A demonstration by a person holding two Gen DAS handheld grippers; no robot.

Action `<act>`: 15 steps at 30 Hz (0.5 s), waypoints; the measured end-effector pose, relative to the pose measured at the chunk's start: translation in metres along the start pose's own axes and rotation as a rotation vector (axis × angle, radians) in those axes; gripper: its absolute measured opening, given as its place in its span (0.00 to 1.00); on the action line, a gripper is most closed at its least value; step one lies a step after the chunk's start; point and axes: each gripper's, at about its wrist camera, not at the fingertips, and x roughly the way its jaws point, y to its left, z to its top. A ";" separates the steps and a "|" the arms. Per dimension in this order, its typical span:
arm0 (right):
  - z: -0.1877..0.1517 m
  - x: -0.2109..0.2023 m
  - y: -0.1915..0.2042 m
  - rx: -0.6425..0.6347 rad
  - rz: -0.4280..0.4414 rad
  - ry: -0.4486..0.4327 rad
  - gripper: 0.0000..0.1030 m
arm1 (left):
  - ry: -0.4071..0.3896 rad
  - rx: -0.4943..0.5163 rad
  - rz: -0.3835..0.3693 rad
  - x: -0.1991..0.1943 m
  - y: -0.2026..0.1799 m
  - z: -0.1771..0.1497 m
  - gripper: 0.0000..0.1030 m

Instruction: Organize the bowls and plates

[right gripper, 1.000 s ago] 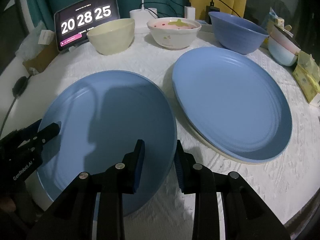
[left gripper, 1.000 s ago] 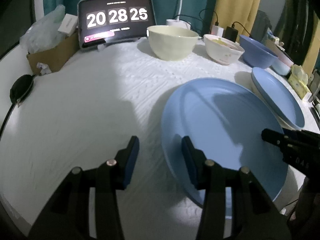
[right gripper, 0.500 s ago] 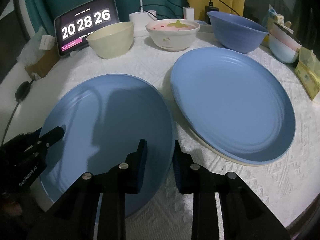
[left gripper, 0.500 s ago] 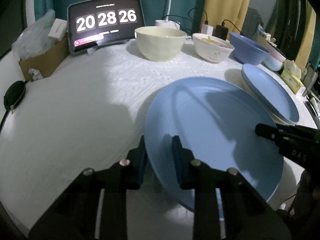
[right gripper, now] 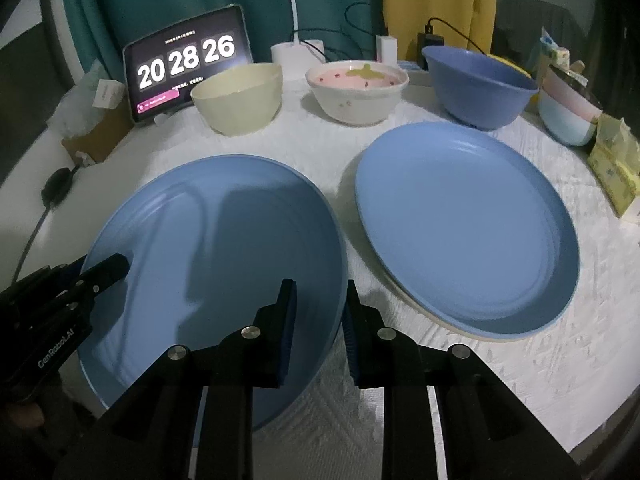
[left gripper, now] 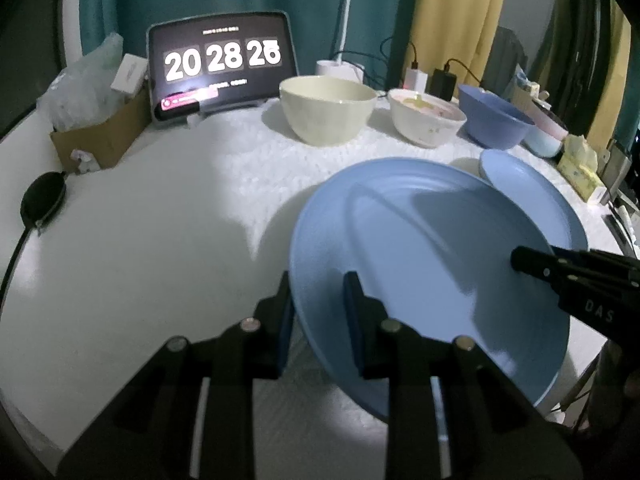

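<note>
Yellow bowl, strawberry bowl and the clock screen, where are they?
yellow bowl (right gripper: 238, 102), right wrist view, on its outer wall
strawberry bowl (right gripper: 358, 106), right wrist view, on its outer wall
clock screen (right gripper: 186, 60), right wrist view, on the digits

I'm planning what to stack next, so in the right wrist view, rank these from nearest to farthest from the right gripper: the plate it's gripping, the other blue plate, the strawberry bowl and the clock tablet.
1. Gripped blue plate, its rim between the right gripper.
2. Other blue plate, to the right.
3. Strawberry bowl, back centre.
4. Clock tablet, back left.
</note>
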 end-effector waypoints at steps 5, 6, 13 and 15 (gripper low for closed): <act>0.007 -0.013 0.002 -0.010 0.001 -0.032 0.23 | -0.025 0.000 -0.001 -0.010 -0.003 0.007 0.24; 0.008 -0.015 0.001 -0.008 0.001 -0.039 0.23 | -0.029 0.003 -0.004 -0.012 -0.005 0.008 0.24; 0.015 -0.025 -0.013 0.009 -0.004 -0.065 0.23 | -0.046 0.021 -0.021 -0.020 -0.021 0.016 0.24; 0.017 -0.029 -0.019 0.015 -0.008 -0.074 0.23 | -0.048 0.029 -0.023 -0.020 -0.028 0.018 0.24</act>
